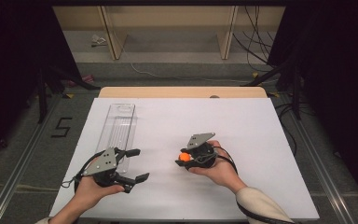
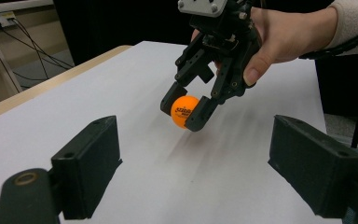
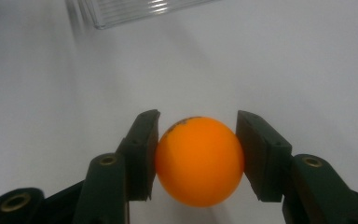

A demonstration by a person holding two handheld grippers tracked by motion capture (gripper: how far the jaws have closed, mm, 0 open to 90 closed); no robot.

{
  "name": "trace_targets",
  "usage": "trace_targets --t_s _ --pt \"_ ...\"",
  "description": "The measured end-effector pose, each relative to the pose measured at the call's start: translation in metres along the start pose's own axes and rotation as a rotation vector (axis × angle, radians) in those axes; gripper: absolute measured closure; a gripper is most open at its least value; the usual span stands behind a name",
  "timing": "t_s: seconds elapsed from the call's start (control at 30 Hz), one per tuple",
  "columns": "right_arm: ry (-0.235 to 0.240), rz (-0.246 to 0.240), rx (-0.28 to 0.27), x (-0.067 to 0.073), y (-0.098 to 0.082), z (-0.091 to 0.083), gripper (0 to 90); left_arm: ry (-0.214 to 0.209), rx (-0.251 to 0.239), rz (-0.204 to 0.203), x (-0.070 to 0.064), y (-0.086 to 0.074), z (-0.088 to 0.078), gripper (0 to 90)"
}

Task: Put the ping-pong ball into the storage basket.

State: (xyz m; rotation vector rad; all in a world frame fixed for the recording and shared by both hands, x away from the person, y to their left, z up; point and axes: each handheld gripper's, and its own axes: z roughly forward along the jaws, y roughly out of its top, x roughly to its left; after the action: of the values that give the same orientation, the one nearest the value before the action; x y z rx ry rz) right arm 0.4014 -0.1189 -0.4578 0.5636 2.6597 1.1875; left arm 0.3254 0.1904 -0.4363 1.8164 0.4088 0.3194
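Observation:
An orange ping-pong ball is clamped between the two black jaws of my right gripper, which hangs just above the white table sheet near its middle front. Both pads press on the ball's sides in the right gripper view. My left gripper rests at the front left, jaws spread wide with nothing between them, pointing toward the right gripper.
A long clear plastic tray lies on the left part of the sheet, just beyond the left gripper. Wooden table edge runs at the back. Cables and stand legs sit on the floor around.

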Motion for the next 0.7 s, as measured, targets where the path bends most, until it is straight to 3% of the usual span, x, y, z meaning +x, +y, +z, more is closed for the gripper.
trace_targets --t_s 0.7 --pt "-0.025 0.007 -0.044 -0.002 0.017 -0.005 51.2 -0.002 0.000 0.002 0.000 0.000 0.000 15.8"
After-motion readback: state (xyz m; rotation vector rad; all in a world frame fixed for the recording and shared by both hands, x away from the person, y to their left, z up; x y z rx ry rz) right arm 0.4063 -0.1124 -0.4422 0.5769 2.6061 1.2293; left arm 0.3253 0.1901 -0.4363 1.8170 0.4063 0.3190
